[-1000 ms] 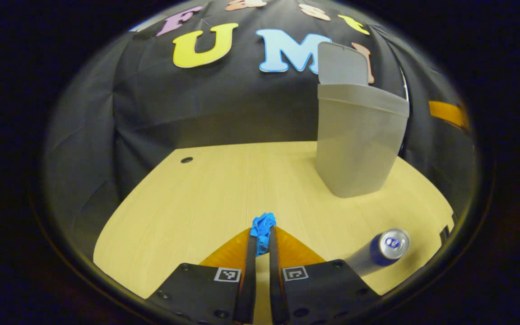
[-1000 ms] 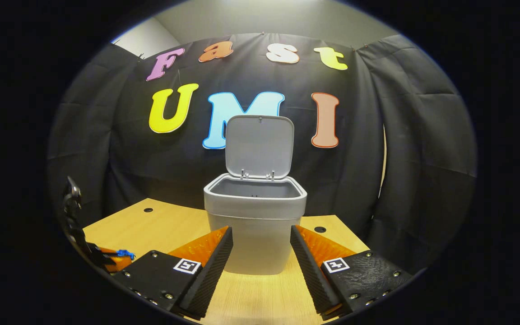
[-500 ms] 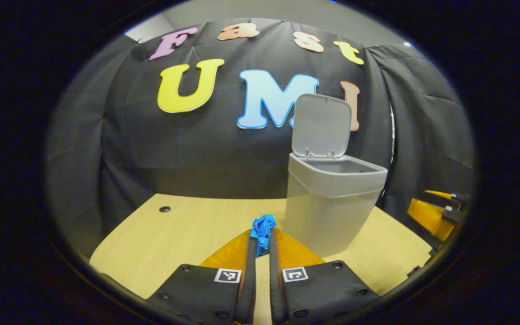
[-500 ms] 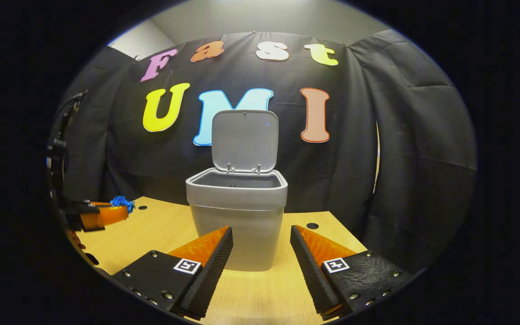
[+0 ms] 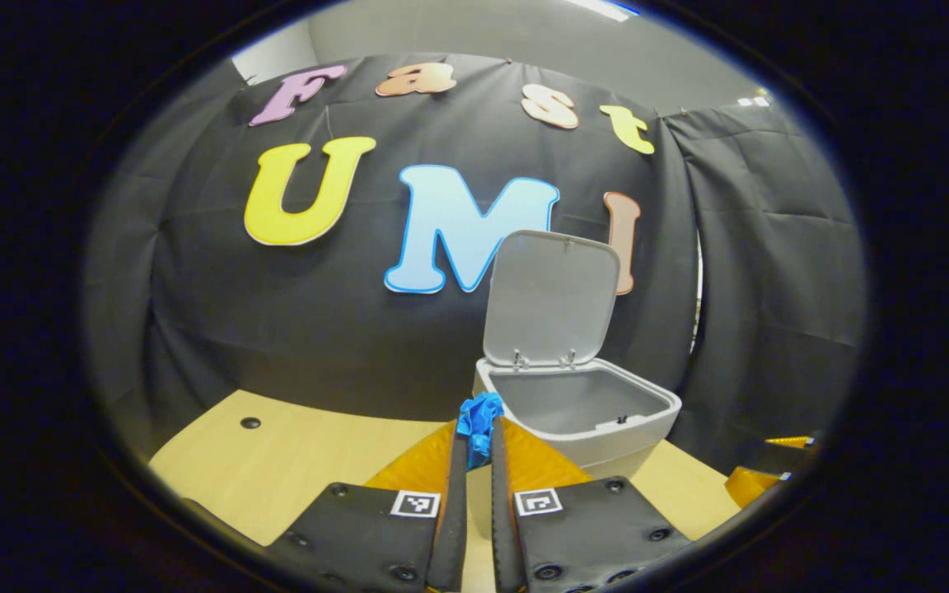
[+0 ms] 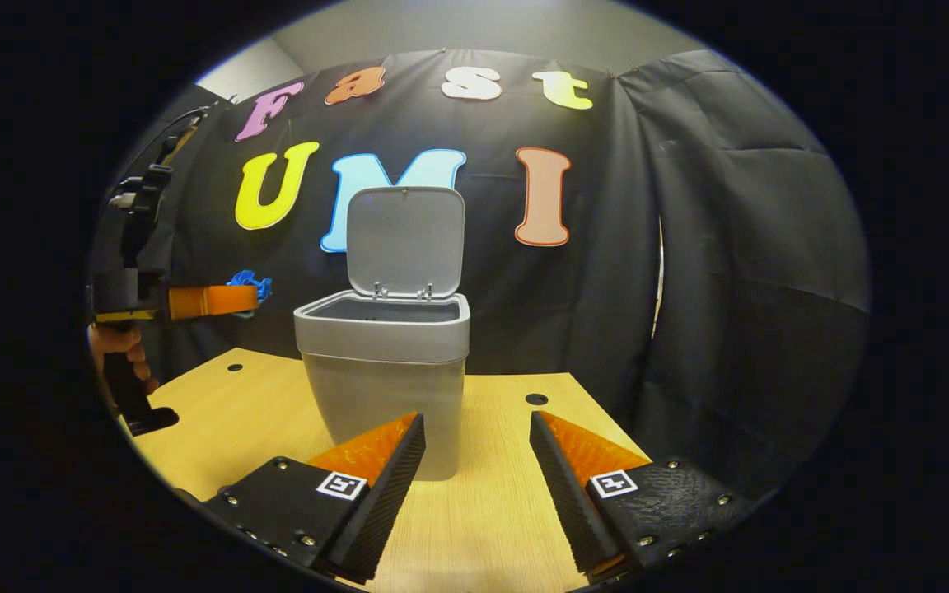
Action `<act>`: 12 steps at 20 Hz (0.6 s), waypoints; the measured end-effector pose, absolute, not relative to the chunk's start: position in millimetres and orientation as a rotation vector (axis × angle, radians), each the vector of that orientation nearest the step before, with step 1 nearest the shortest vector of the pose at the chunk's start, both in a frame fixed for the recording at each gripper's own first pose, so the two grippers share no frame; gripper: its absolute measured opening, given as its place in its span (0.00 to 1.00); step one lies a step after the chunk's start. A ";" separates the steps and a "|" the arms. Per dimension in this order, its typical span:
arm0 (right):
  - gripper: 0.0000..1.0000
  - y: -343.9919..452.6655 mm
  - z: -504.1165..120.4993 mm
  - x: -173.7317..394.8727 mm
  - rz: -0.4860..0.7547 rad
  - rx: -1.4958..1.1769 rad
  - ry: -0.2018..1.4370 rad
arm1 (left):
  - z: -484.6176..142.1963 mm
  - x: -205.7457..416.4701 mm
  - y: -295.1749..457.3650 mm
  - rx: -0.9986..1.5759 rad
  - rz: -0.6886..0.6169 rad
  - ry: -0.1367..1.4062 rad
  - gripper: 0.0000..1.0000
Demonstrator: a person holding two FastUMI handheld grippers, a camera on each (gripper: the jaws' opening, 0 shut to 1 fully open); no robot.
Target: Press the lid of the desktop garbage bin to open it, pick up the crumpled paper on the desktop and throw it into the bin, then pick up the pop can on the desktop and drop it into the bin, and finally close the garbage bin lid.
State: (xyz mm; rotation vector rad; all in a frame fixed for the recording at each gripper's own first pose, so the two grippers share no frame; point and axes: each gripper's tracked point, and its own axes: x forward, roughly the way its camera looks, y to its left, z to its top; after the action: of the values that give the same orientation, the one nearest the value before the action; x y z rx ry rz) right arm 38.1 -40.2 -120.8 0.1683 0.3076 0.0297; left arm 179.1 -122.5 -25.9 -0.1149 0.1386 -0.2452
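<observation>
Pinching the blue crumpled paper (image 5: pixel 479 416) between its two nearly closed fingers, the left gripper (image 5: pixel 474 449) holds the wad up in the air, just short of the near rim of the garbage bin (image 5: pixel 598 432). A second ago this gripper was low over the desk (image 5: pixel 310 461) with the pop can in sight off to its right; since then it has risen and swung toward the bin, so its own view now looks down into the grey interior. In the right gripper view the left gripper (image 6: pixel 231 298) shows side-on at about rim height, to the left of the bin (image 6: pixel 380 379), with a hand (image 6: pixel 116 350) on its handle below. The right gripper (image 6: pixel 474 449) hangs low over the desk (image 6: pixel 491 494), fingers spread wide with nothing between them, the bin standing beyond the gap. The bin has slid leftward in that view over the last second. Farther back, the lid (image 6: pixel 404 239) stands upright on its hinges. An orange shape at the right edge of the left gripper view is probably the right gripper's fingers, though it is too cropped to be sure.
</observation>
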 end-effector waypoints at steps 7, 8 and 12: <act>0.83 -47.4 -115.8 40.2 0.042 0.120 0.290 | -20.5 217.9 -170.6 -0.098 -0.306 0.141 0.20; 0.83 -49.1 -116.6 39.9 0.027 0.130 0.289 | -21.4 220.3 -174.0 -0.100 -0.310 0.146 0.23; 0.83 -46.4 -120.8 33.5 0.001 0.135 0.308 | -29.3 226.6 -186.9 -0.120 -0.353 0.189 0.39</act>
State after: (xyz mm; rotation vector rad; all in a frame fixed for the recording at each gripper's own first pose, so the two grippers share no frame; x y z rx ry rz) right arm 33.5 -46.4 -120.8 0.1353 0.3084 0.0009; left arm 226.6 -186.9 -29.3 -0.1196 0.1890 -0.3526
